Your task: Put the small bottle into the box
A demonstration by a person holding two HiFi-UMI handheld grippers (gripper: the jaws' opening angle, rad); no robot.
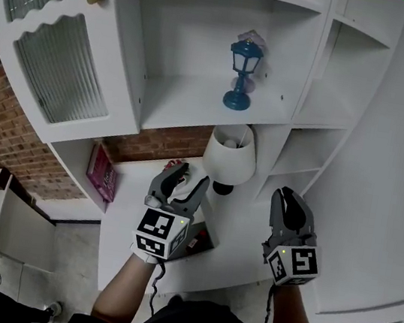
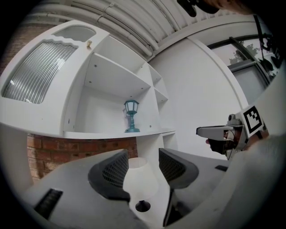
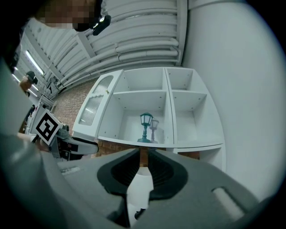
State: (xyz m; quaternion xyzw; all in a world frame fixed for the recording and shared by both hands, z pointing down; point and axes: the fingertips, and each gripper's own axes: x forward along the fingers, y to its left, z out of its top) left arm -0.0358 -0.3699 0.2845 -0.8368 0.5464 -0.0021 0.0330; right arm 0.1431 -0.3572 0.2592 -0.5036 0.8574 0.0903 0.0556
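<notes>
I see no small bottle in any view. My left gripper hovers open over the white counter, with nothing between its jaws. A dark box-like thing lies just right of it, mostly hidden by the gripper body. My right gripper is held level with it on the right. Its jaws stand together, only a thin slit showing between them, and they hold nothing. A white table lamp stands on the counter ahead of both grippers.
A blue lantern stands on the open shelf of the white cabinet above the lamp. A ribbed-glass cabinet door hangs open at the left. A pink box stands at the counter's left end. Brick wall shows behind.
</notes>
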